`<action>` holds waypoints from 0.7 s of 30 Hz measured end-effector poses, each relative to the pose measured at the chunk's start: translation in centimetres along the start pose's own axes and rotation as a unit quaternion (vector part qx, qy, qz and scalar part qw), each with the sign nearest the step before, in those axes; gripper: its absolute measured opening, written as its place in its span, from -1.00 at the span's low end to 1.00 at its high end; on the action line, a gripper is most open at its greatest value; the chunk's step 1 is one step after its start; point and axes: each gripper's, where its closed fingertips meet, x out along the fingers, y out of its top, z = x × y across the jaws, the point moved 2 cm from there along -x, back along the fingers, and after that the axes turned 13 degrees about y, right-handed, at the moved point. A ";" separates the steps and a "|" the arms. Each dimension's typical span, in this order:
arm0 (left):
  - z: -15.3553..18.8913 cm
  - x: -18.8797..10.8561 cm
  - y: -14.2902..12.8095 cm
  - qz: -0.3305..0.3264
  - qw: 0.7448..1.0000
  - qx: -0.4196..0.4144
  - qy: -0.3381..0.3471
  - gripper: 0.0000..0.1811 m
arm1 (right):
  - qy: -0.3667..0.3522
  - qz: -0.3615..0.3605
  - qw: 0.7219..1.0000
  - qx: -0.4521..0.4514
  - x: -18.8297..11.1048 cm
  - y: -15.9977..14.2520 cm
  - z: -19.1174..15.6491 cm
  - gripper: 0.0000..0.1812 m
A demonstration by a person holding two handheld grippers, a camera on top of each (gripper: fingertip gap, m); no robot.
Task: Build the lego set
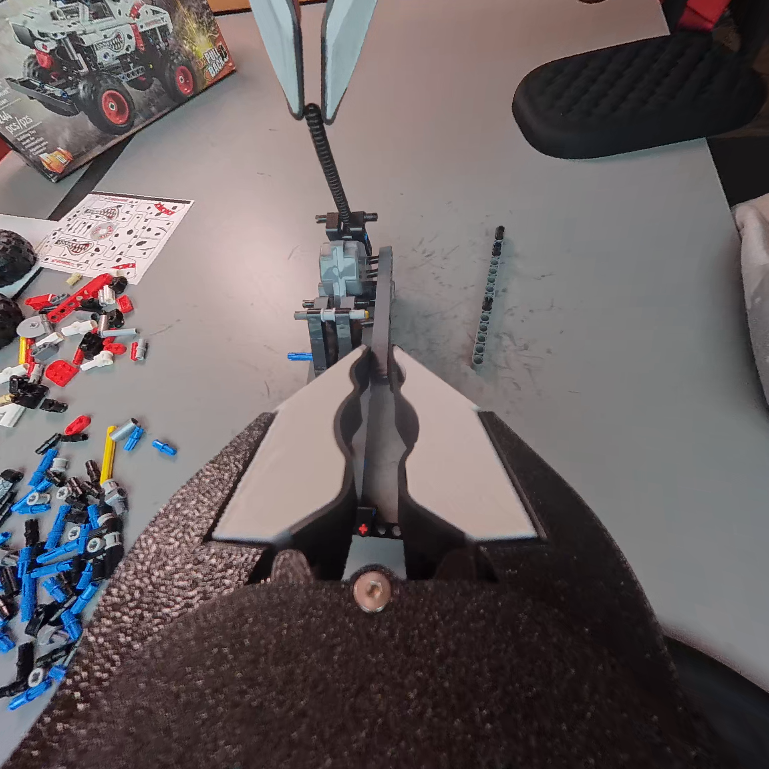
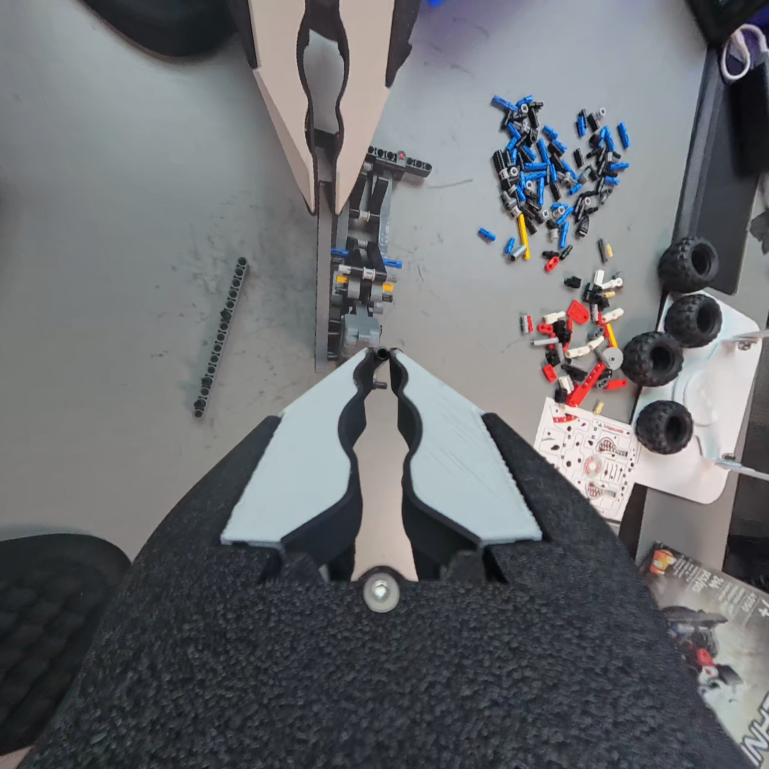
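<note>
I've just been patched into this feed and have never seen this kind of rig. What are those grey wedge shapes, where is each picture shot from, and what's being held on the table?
There is no robot arm: a person holds a two-finger gripper in each hand, and each carries a camera looking along its fingers. The wedges are those fingers.

In the left wrist view, the left gripper is closed on a black part of the half-built chassis. In the right wrist view, the right gripper, facing it, pinches the end of a black ribbed hose that runs down to the chassis.

On the grey table lie a loose grey beam, a pile of blue and black pins, a pile of red, white and black parts, a sticker sheet, four black tyres and the set's box.
</note>
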 end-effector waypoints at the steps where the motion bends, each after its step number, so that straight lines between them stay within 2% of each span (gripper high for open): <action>1: 0.1 0.0 -0.1 -0.001 1.000 0.002 0.001 -0.90 | 0.002 0.002 1.000 -0.005 0.5 0.4 0.2 -0.93; 9: 0.3 0.4 -0.9 -0.017 1.000 0.023 0.006 -0.90 | -0.002 0.041 0.999 -0.008 3.0 1.6 1.1 -0.95; 16: 0.8 0.1 -0.5 -0.005 1.000 0.021 -0.007 -0.90 | -0.010 0.138 0.990 0.028 2.1 1.6 1.4 -0.96; 21: 1.2 -0.3 0.8 0.036 0.999 0.009 -0.021 -0.90 | -0.031 0.222 0.974 0.042 1.9 1.9 1.5 -0.96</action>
